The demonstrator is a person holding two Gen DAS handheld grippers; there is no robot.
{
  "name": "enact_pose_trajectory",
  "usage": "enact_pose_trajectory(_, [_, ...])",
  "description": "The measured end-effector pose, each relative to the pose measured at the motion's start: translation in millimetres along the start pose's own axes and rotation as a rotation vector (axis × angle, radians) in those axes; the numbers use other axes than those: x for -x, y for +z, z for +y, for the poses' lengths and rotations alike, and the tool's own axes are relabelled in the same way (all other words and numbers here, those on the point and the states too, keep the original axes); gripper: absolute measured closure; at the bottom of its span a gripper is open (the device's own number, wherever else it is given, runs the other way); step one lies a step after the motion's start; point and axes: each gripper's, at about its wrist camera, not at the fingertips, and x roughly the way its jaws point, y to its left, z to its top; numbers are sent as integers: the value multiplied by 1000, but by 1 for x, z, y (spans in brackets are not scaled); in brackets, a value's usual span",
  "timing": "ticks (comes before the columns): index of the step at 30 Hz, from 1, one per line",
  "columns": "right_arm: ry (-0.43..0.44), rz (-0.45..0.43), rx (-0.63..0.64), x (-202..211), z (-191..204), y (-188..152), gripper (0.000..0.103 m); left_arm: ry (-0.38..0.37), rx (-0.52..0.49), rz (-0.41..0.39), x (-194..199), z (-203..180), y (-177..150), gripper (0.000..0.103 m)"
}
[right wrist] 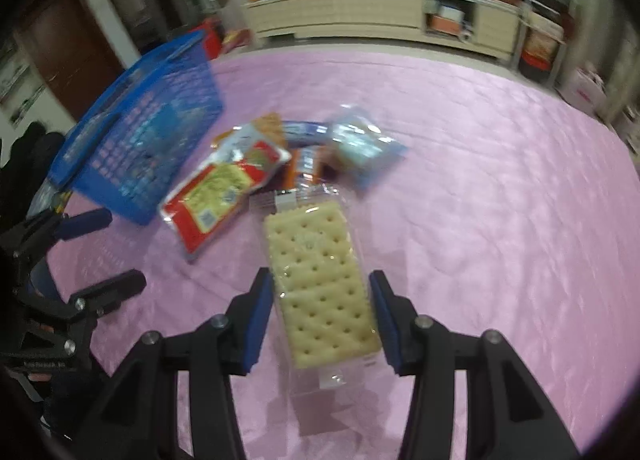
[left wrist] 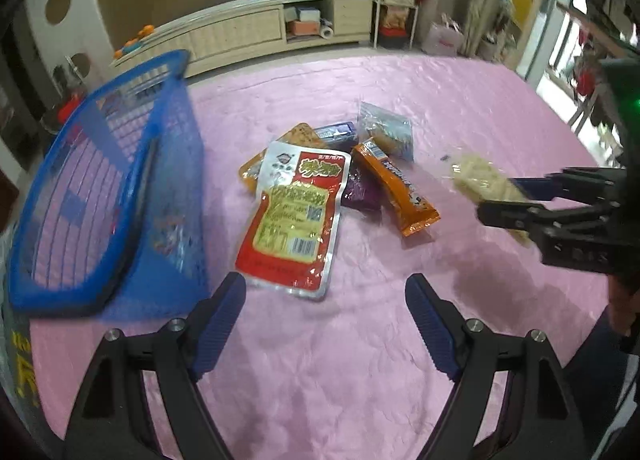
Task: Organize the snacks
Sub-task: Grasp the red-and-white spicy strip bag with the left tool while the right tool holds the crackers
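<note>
From my left wrist view, my left tongs gape wide and empty above the pink cloth-covered desk; the blue plastic mesh basket looks nearly empty, with the snack pile unsorted beside it. On the right wrist view, my right tongs clamp a clear-wrapped cracker packet, well short of the basket.

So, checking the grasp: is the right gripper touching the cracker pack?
Touching: in the right wrist view, the right gripper has both pads pressed against the cracker pack.
</note>
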Motion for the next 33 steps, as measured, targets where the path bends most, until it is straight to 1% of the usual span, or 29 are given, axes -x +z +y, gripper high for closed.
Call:
enact_pose_trajectory(2, [-17, -2, -13, 1, 0, -1, 50, 0, -15, 26, -12, 1, 12, 23])
enact_pose_trajectory(3, [-27, -7, -21, 1, 1, -1, 50, -14, -28, 45, -20, 0, 18, 23])
enact_pose_trajectory(5, [-35, -19, -34, 2, 1, -2, 50, -21, -46, 67, -30, 0, 22, 23])
enact_pose_trajectory(10, [-64, -30, -66, -8, 3, 3, 50, 32, -119, 111, -59, -7, 38, 23])
enact_pose_trajectory(12, [-75, -24, -73, -18, 3, 6, 50, 42, -117, 128, -70, -6, 44, 23])
enact_pose_trajectory(14, [-81, -14, -80, -26, 3, 8, 50, 33, -104, 148, -82, -2, 49, 23])
enact_pose_trajectory(19, [-76, -2, -94, -39, 1, 9, 50, 57, -127, 213, -110, 8, 61, 23])
enact_pose_trajectory(23, [-68, 0, -91, -42, 0, 6, 50, 76, -95, 230, -127, 19, 70, 22])
enact_pose_trajectory(24, [-64, 3, -93, -43, -1, 5, 50, 66, -99, 241, -133, 20, 72, 19])
enact_pose_trajectory(27, [-52, 7, -107, -46, -4, 5, 50, 35, -101, 248, -142, 22, 80, 17])
enact_pose_trajectory(29, [-45, 6, -116, -48, -5, 5, 50, 24, -98, 256, -145, 24, 83, 17])
enact_pose_trajectory(32, [-35, 2, -124, -49, -5, 5, 50, 15, -94, 243, -144, 25, 79, 16])
enact_pose_trajectory(33, [-29, 1, -127, -49, -5, 5, 50, 11, -80, 241, -144, 25, 79, 20])
